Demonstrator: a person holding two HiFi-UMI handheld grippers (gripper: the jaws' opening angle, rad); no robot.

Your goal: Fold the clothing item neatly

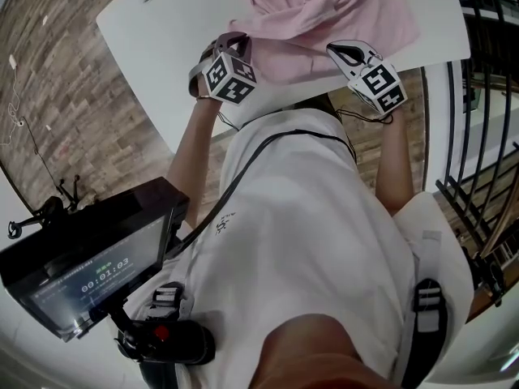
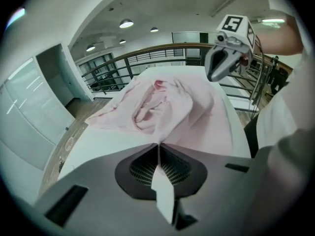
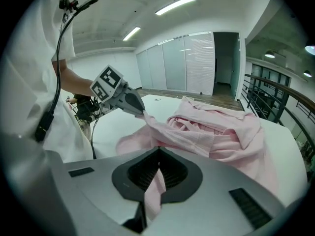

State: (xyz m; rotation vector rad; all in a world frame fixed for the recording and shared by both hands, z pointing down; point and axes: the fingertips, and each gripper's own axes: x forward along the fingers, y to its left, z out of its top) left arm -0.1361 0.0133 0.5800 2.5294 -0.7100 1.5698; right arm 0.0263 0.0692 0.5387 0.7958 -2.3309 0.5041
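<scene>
White flat table top (image 1: 154, 39) — the bearing surface, seen from above over a brown wood-plank floor (image 1: 73, 104), with a black metal railing (image 1: 478, 128) along my right side.

Pale pink crumpled cloth garment (image 1: 340, 10): it lies on the table top, bunched into loose folds at its middle. Its near edge reaches the table edge closest to me. There the cloth is raised off the surface where my two claws hold it.

Black flat monitor (image 1: 89, 274): low at my left, off the table, screen lit.

Left claw (image 2: 158, 149): jaws pressed together, pinching the garment's near edge. A pale strip of the cloth runs back between them. From its tip the cloth stretches taut toward the bunched middle.

Right claw (image 3: 158, 156): jaws pressed together — likewise pinching the pink cloth, a fold of which hangs back through them.

The two claws stand side by side, apart, both pointing down and away from me.

Black-and-white marker cubes (image 1: 229, 78): one rides on each claw.
</scene>
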